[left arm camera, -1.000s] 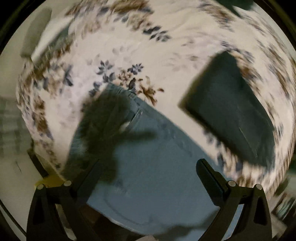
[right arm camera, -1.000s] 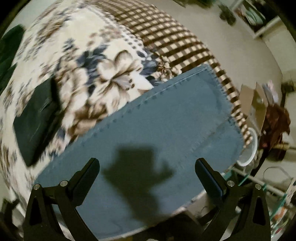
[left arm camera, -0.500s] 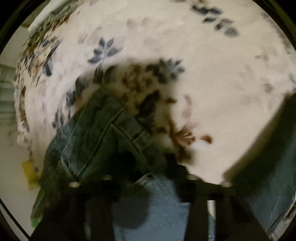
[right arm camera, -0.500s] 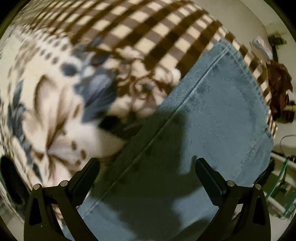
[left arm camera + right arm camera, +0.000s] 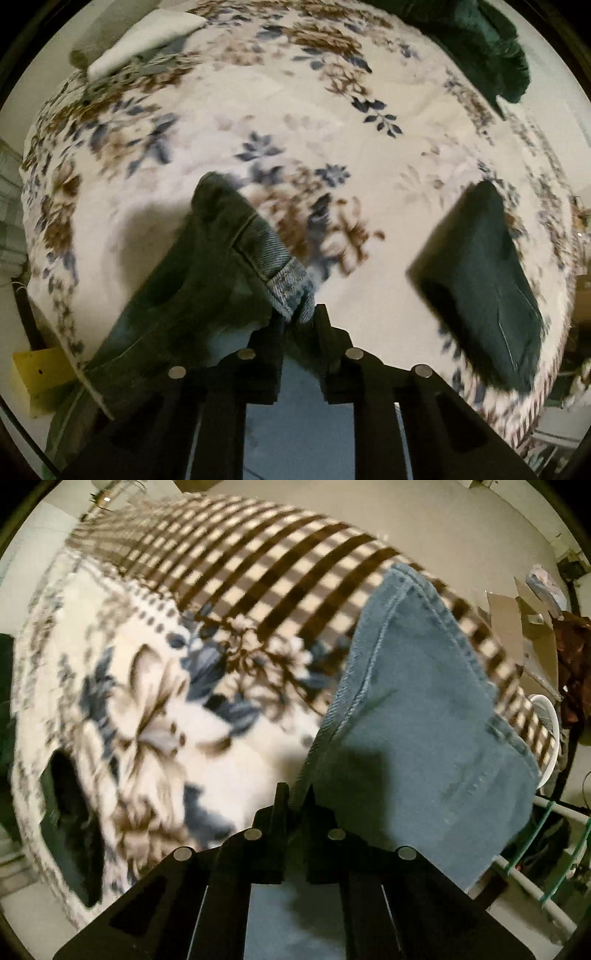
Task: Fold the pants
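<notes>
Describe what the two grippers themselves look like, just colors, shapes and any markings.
Both look alike. The left gripper and the right gripper are matte black, each with two flat, blocky fingers on angular, triangular frames with cut-out openings. Four small round silver studs sit in a row across each. No cables, labels or sleeves show in either wrist view.

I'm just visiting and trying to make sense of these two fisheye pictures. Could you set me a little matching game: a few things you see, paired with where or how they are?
Things:
1. blue jeans
2. left gripper
3. dark folded garment
4. white pillow

Places or states:
A. at the far edge of the bed
B. lying flat on the floral blanket, untouched
C. pinched by both grippers
D. shut on a denim edge

Pairs: 1-C, 2-D, 3-B, 4-A
</notes>
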{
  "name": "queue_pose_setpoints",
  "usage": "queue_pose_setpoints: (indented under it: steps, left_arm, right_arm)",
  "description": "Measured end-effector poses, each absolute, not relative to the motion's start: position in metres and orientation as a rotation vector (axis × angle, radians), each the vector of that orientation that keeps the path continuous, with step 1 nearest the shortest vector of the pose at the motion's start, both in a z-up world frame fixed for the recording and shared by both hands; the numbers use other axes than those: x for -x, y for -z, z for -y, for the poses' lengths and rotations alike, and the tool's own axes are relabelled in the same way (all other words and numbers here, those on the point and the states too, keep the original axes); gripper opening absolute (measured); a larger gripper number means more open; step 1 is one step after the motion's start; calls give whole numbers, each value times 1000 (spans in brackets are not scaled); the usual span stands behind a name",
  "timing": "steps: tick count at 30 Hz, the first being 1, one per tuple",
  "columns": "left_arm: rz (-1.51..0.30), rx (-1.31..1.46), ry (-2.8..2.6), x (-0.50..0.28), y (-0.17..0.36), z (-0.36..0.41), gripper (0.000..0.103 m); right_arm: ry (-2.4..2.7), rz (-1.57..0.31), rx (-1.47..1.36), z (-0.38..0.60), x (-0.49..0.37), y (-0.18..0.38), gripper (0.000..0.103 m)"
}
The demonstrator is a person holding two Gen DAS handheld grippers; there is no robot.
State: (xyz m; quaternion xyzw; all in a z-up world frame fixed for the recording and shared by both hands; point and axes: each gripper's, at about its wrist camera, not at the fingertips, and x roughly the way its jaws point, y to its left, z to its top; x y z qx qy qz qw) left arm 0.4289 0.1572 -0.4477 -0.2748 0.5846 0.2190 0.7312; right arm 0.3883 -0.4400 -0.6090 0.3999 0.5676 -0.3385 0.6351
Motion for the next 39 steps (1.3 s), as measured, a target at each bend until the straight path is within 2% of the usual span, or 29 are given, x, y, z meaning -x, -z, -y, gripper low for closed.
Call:
queue_pose_setpoints:
  steps: [3, 7, 12, 14, 17, 19, 21, 25, 30, 31, 32, 33, 35, 37, 39]
  left_arm:
    - [-1271, 621, -466, -400, 462, -203, 11]
    - [-1305, 639, -498, -332, 479, -224, 10]
    - [-1433, 698, -571, -264, 540, -240, 6]
    - [-1468, 699, -594, -247, 570, -244, 7]
    - [-1462, 767, -614, -232, 587, -252, 10]
    - [-1409, 829, -606, -225, 582, -258, 10]
    - [-1371, 835, -599, -223, 574, -261, 11]
    - [-1326, 815, -616, -225, 570, -273, 17]
    - [-1345, 825, -668, -243, 601, -293, 24]
    - [-1351, 837, -671, -249, 613, -296, 25]
    - [-1359, 838, -677, -251, 619, -298, 26]
    - [-1355, 842, -684, -251, 622, -300, 24]
    - [-1312, 835, -691, -252, 621, -299, 23]
    - [-1282, 794, -678, -251, 614, -294, 15]
    - [-1257, 786, -664, -247, 604, -291, 13]
  right_arm:
    - [743, -1289, -908, 428, -352, 588, 6]
    - [730, -1322, -883, 428, -284, 576, 5]
    - [776, -1412, -878, 423, -216, 613, 5]
    - [785, -1455, -844, 421, -201, 631, 5]
    - [777, -1496, -899, 424, -187, 654, 6]
    - [747, -1478, -952, 425, -178, 654, 17]
    - [702, -1438, -990, 422, -170, 647, 45]
    - [631, -1433, -1008, 405, -161, 648, 49]
    - [648, -1432, -1081, 392, -157, 668, 49]
    - [658, -1418, -1077, 391, -154, 669, 49]
    - [676, -1407, -1053, 389, -153, 669, 44]
    - [691, -1403, -1022, 388, -151, 667, 28]
    - [708, -1394, -974, 387, -147, 661, 13]
    - [709, -1387, -939, 387, -141, 652, 9]
    - [705, -1383, -906, 385, -136, 642, 6]
